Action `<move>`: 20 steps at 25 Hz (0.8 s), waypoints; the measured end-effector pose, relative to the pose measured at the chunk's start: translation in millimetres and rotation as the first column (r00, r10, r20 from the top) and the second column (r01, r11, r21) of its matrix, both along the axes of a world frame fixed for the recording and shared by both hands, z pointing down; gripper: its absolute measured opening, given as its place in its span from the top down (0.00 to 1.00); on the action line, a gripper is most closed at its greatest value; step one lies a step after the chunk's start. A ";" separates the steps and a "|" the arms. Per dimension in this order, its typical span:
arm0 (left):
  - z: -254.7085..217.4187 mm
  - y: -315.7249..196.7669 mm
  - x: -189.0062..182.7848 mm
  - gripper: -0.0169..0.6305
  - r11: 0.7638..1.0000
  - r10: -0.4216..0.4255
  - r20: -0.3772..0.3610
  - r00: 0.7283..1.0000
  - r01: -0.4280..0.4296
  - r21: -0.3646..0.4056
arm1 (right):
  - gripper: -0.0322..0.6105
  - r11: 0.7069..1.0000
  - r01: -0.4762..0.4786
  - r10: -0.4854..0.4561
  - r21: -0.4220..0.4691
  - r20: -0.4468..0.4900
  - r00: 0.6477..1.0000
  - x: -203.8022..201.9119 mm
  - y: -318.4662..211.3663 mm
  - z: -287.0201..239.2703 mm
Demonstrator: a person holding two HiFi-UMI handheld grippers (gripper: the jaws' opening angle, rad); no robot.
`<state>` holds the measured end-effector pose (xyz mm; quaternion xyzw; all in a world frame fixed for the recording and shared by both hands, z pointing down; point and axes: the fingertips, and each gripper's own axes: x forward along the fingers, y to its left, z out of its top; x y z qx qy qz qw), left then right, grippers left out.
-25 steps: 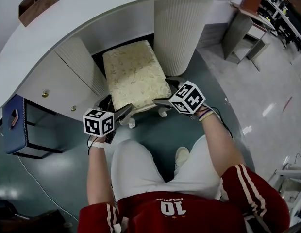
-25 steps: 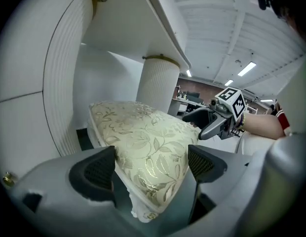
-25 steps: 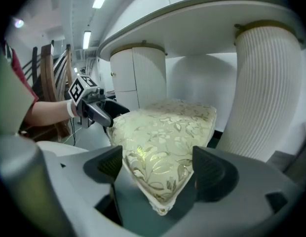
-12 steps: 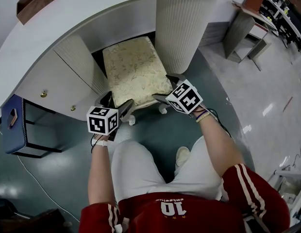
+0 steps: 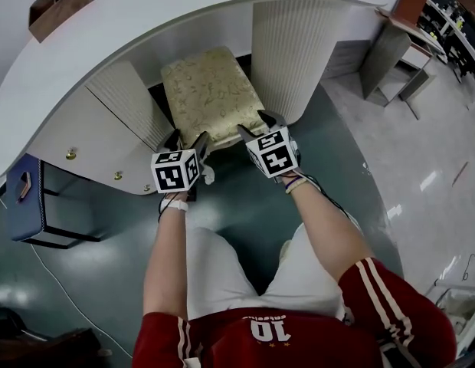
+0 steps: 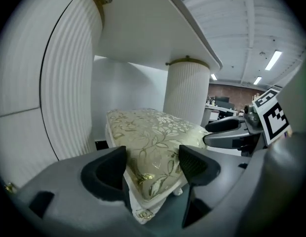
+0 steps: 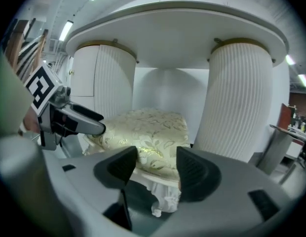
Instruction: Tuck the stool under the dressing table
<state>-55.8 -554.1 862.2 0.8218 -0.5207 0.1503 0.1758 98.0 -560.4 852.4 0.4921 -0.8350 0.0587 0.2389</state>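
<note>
The stool, with a cream floral cushion and white legs, stands in the knee gap of the white curved dressing table, its far half under the top. My left gripper holds the stool's near left corner and my right gripper its near right corner. In the left gripper view the cushion fills the gap between the left gripper pads. In the right gripper view the cushion likewise sits pinched in the right gripper. Both pairs of jaws have just been closing on the cushion corners.
Ribbed white pedestals flank the knee gap closely on both sides. The left unit has drawers with gold knobs. A brown box sits on the tabletop. A blue cabinet stands at the left, a grey desk at the right.
Both grippers have moved forward toward the table and the stool has slid further into the knee gap with them. Both jaw pairs have narrowed on the cushion corners.
</note>
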 end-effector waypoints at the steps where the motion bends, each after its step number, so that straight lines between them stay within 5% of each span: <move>1: 0.4 -6.6 0.0 0.45 1.000 -0.008 -0.002 1.000 0.008 0.012 | 0.55 1.000 -0.015 0.015 0.005 0.014 1.000 0.0 -5.4 -0.1; 6: 1.3 -27.1 -6.8 0.44 0.998 -0.049 -0.006 0.999 0.049 -0.025 | 0.60 0.997 -0.076 0.076 -0.004 0.081 0.994 -2.2 -17.8 -2.4; 8: 0.5 -27.0 -6.2 0.44 0.996 -0.070 -0.054 0.996 0.067 -0.055 | 0.86 0.996 -0.085 0.083 0.013 0.100 0.991 -1.4 -16.2 -6.5; 10: -4.3 -20.4 -8.0 0.47 0.995 -0.094 -0.083 0.992 0.091 -0.033 | 0.90 0.997 -0.077 0.074 0.031 0.096 0.993 -0.3 -13.9 -9.5; 16: -20.2 12.2 -6.3 0.75 0.985 -0.127 -0.036 0.991 0.130 0.114 | 0.94 0.998 -0.062 0.067 -0.029 0.192 0.979 3.7 -8.2 -6.3; 20: -16.1 22.6 6.0 0.93 0.985 -0.112 -0.014 0.994 0.113 0.132 | 0.94 0.998 -0.038 0.048 -0.057 0.189 0.981 2.9 -3.9 2.7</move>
